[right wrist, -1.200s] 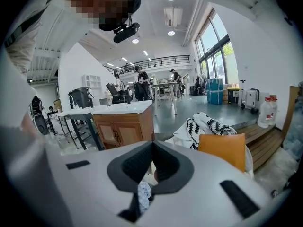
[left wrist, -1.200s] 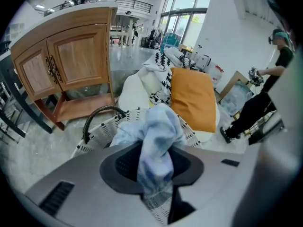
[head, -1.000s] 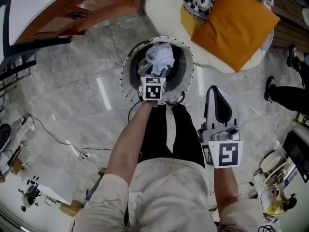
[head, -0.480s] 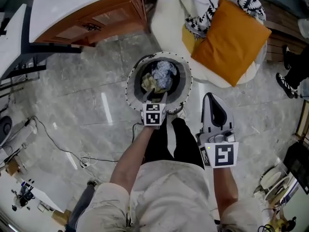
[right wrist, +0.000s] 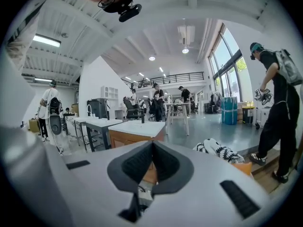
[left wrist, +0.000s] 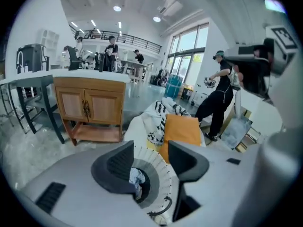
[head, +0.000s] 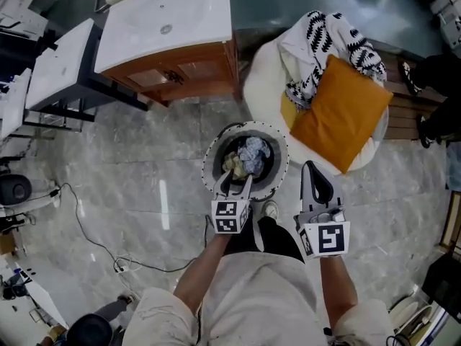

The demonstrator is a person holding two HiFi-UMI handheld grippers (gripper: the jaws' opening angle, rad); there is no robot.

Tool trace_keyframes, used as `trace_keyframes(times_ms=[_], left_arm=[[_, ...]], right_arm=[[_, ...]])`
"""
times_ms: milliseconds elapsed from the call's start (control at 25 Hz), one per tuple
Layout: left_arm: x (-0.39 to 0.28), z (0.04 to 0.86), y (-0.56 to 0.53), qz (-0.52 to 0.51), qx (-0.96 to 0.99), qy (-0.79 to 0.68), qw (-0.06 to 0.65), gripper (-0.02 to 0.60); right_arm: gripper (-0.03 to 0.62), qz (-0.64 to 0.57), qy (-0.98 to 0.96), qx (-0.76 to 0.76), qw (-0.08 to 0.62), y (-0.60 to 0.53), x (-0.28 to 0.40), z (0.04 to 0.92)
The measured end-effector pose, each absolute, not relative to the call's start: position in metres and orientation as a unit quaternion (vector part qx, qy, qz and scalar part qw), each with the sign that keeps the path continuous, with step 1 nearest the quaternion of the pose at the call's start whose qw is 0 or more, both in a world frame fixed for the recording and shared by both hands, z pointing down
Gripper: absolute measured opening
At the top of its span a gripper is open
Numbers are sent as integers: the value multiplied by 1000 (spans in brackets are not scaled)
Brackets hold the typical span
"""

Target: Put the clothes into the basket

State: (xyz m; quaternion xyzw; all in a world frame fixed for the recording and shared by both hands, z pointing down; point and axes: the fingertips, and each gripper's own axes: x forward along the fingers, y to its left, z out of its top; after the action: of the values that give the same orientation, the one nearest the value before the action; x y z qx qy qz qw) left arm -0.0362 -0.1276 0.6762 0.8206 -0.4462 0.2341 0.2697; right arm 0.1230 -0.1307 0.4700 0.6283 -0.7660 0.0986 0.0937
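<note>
Pale blue and white clothes point(head: 253, 153) in the basket point(head: 207, 167), with a touch of yellow beside them. The basket's rim is white with a dark dotted edge, dark grey inside. An orange cushion point(head: 338, 114), a black-and-white patterned throw point(head: 324, 38), a cream seat point(head: 263, 92). The brown wooden cabinet point(head: 180, 78) has a white top, over a grey marbled floor point(head: 108, 164). Left gripper point(head: 236, 182) and right gripper point(head: 314, 175) are both light grey, with dark pads and black-and-white marker cubes.

Large open lab hall staged as a home. Far ahead of the left gripper point(head: 234, 182): mezzanine rail point(left wrist: 128, 39), tall windows point(left wrist: 189, 51). Beyond the right gripper point(head: 315, 170): people point(right wrist: 156, 96) at a work table point(right wrist: 177, 105). Just ahead of both: sink cabinet point(head: 184, 81), beanbag point(head: 263, 96) on stone floor point(head: 144, 157).
</note>
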Motion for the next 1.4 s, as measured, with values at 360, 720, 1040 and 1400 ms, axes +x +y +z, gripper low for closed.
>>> trace_keyframes(times_ms=[360,720,1040,1400], left_arm=[[-75,530,-123,118,822,-524,189,221],[-93,411,-98,62,826,-556,71,204],[-101,329,-86,37,819,-572,-24,204],[-101,288,-78,15,813,-578,-65,196]], right_arm=[[-12,53,-782,618,56,-113,123,403],[-11,26,-795,605,1,-98,117,343],[-11,-28,-794,607,-11,-90,115,297],[-11,-51,-788,612,-32,-85,116,274]])
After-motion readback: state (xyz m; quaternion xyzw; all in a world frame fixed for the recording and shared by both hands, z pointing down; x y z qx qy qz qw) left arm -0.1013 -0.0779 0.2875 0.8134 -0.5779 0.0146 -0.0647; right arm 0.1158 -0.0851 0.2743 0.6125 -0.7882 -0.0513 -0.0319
